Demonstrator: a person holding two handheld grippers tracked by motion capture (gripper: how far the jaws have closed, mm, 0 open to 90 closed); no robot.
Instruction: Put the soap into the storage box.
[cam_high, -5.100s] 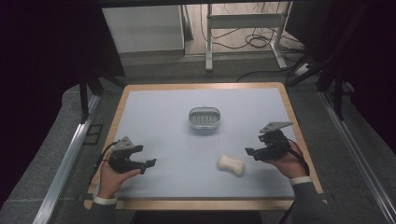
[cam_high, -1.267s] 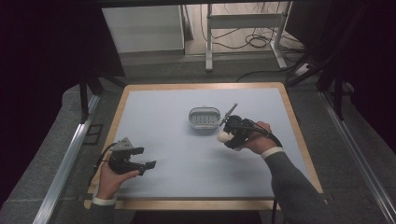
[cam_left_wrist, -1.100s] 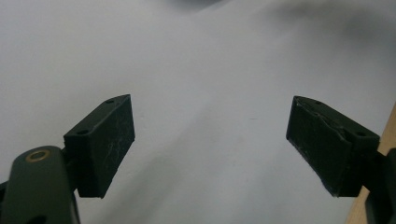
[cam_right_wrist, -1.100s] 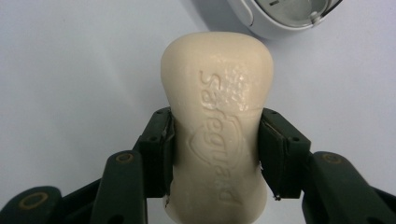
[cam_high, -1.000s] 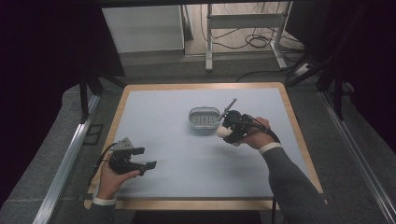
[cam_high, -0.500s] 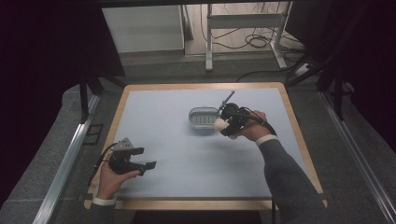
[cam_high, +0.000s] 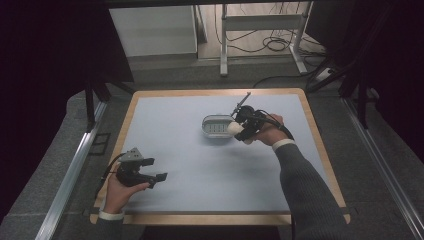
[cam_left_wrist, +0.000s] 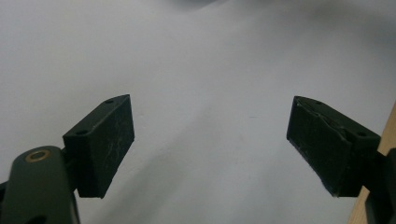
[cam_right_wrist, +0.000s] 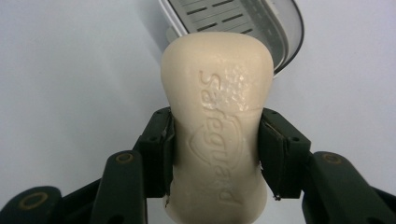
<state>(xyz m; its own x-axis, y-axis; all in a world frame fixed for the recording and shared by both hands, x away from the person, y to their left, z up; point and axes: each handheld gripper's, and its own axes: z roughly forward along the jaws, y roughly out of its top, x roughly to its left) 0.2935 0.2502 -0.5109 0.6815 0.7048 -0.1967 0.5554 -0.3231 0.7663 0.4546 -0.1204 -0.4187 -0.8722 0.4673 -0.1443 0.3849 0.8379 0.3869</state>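
A cream bar of soap (cam_right_wrist: 217, 130) with an embossed brand name is pinched across its waist by my right gripper (cam_right_wrist: 215, 154), which is shut on it. In the high view the soap (cam_high: 237, 130) hangs at the right rim of a grey slotted soap dish (cam_high: 217, 126) in the middle of the table, with the right gripper (cam_high: 244, 126) just right of the dish. The dish (cam_right_wrist: 243, 23) lies just beyond the soap's far end. My left gripper (cam_high: 152, 176) rests near the front left of the table, and its jaws (cam_left_wrist: 210, 149) stand wide open over the bare mat.
A pale blue mat (cam_high: 200, 165) covers the wooden-edged table (cam_high: 320, 150). A wooden edge strip (cam_left_wrist: 376, 186) shows beside the left gripper's right jaw. Beyond the table are a metal stand and cables on the floor (cam_high: 270, 45).
My right gripper has carried the soap from the front right of the table back and left to the dish's right rim. The left hand has stayed put.
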